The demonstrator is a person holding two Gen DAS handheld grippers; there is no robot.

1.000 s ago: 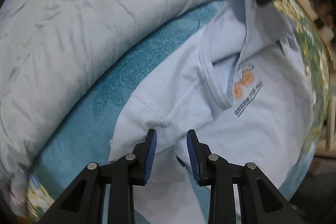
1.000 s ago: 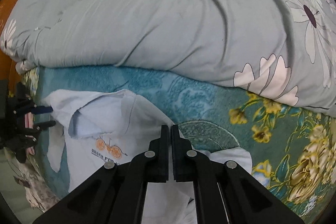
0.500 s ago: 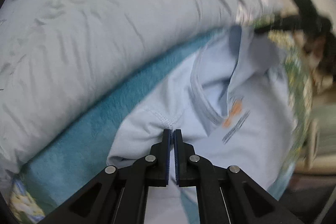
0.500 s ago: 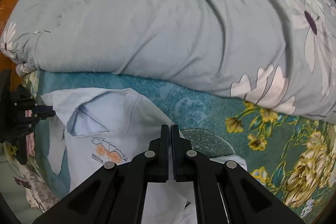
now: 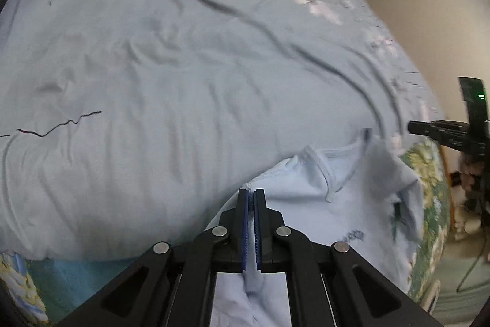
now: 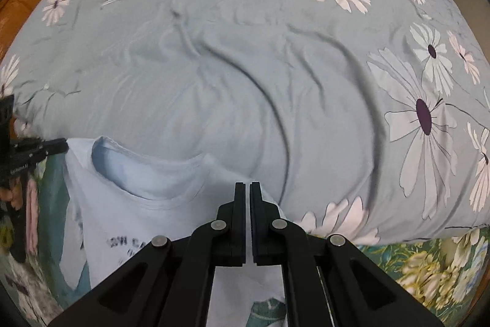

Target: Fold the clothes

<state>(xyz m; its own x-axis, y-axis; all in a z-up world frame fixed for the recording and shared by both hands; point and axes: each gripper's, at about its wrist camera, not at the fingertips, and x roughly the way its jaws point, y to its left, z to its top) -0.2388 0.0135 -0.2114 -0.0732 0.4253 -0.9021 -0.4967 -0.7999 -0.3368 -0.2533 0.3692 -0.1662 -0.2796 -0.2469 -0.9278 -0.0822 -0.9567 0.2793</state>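
the left tongs (image 5: 251, 198) are pinching shut on a shoulder seam of the light blue t-shirt (image 5: 361, 204), with a ridge of thin cotton bunching between the ribbed blue pads. the right tongs (image 6: 247, 192) are also closing tight on the shirt's other shoulder, only a hairline gap showing between the black fingers and soft fabric running under them. the t-shirt is hanging stretched between the two tongs, its ribbed round neckline (image 6: 147, 183) sagging open and dark printed lettering (image 6: 128, 242) showing across the chest. it is lying at the near edge of the bed, resting partly against a puffy grey-blue duvet (image 6: 245, 66) that is rumpling into long soft creases and carrying large pale daisy prints. under the shirt, a teal bedspread (image 6: 428, 265) with yellow floral pattern is showing at the lower right. in the left wrist view the other tongs' black body is appearing at the far right edge, a little blurred.
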